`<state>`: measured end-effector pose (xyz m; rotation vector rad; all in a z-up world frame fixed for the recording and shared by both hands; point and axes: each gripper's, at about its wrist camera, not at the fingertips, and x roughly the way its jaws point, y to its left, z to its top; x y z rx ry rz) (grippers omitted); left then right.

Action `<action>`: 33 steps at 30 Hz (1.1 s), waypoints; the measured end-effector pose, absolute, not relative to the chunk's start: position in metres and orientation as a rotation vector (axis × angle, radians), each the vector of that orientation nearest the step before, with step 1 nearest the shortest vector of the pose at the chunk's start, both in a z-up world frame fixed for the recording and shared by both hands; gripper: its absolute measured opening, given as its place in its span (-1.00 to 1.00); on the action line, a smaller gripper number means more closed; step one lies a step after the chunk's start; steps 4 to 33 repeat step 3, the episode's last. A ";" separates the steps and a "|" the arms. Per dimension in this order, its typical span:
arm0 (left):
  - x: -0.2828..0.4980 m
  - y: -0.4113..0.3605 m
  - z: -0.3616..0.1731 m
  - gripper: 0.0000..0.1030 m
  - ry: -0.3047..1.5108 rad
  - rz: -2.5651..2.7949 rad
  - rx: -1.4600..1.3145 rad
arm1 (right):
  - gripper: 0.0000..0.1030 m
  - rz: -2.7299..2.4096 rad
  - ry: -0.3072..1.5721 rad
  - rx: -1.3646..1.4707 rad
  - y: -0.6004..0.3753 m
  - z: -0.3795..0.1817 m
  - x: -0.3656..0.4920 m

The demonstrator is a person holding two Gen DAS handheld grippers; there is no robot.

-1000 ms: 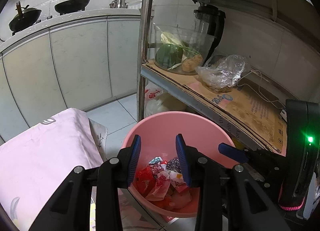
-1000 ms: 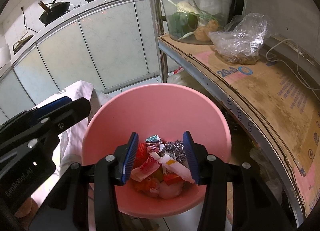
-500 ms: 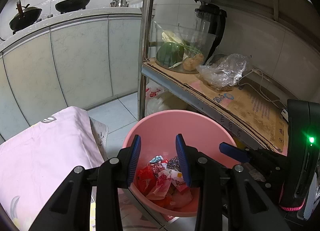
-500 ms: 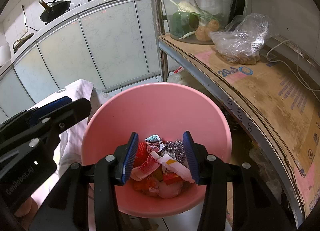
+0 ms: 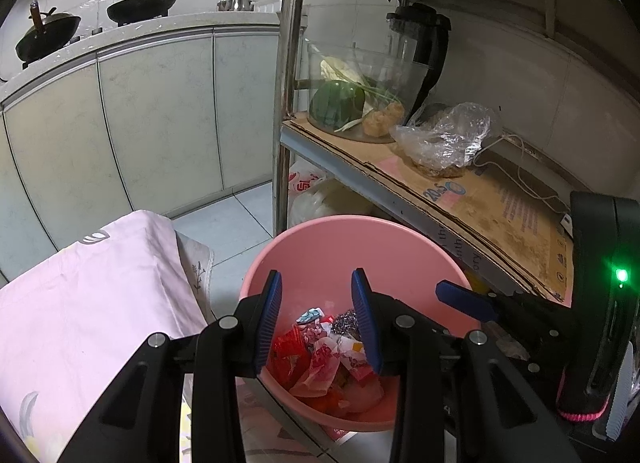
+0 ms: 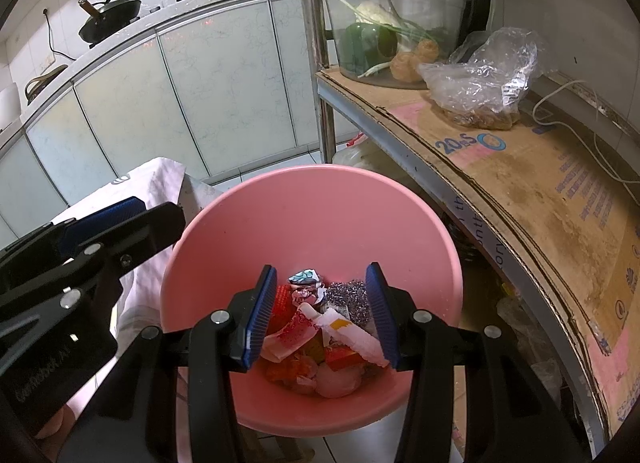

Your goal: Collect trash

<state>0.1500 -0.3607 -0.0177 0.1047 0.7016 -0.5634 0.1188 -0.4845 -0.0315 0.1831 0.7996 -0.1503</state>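
A pink plastic bin [image 5: 340, 247] [image 6: 312, 215] stands on the floor beside a metal shelf. It holds a heap of trash [image 5: 326, 359] [image 6: 320, 327]: red and white wrappers, a foil piece and a steel scourer. My left gripper [image 5: 316, 323] is open and empty, above the bin's near rim. My right gripper [image 6: 322, 311] is open and empty, over the trash. Each gripper shows in the other's view, the right one [image 5: 464, 299] and the left one [image 6: 116, 219].
A metal shelf lined with cardboard [image 6: 520, 191] runs along the right, carrying a glass bowl of vegetables [image 6: 384, 31], a clear plastic bag [image 6: 480, 75], a blender and a white cable. A pink cloth [image 5: 80, 303] covers something to the left. Cabinets and pans stand behind.
Both views have pulled back and up very slightly from the bin. The grippers stay open and the trash has not moved.
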 end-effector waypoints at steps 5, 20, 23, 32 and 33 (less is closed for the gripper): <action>0.151 -0.360 -0.017 -0.31 0.703 -0.562 0.103 | -0.08 -0.151 0.799 0.182 -0.484 -0.031 0.119; 0.151 -0.360 -0.017 -0.31 0.703 -0.562 0.103 | -0.08 -0.151 0.799 0.182 -0.484 -0.031 0.119; 0.151 -0.360 -0.017 -0.31 0.703 -0.562 0.103 | -0.08 -0.151 0.799 0.182 -0.484 -0.031 0.119; 0.151 -0.360 -0.017 -0.31 0.703 -0.562 0.103 | -0.08 -0.151 0.799 0.182 -0.484 -0.031 0.119; 0.151 -0.360 -0.017 -0.31 0.703 -0.562 0.103 | -0.08 -0.151 0.799 0.182 -0.484 -0.031 0.119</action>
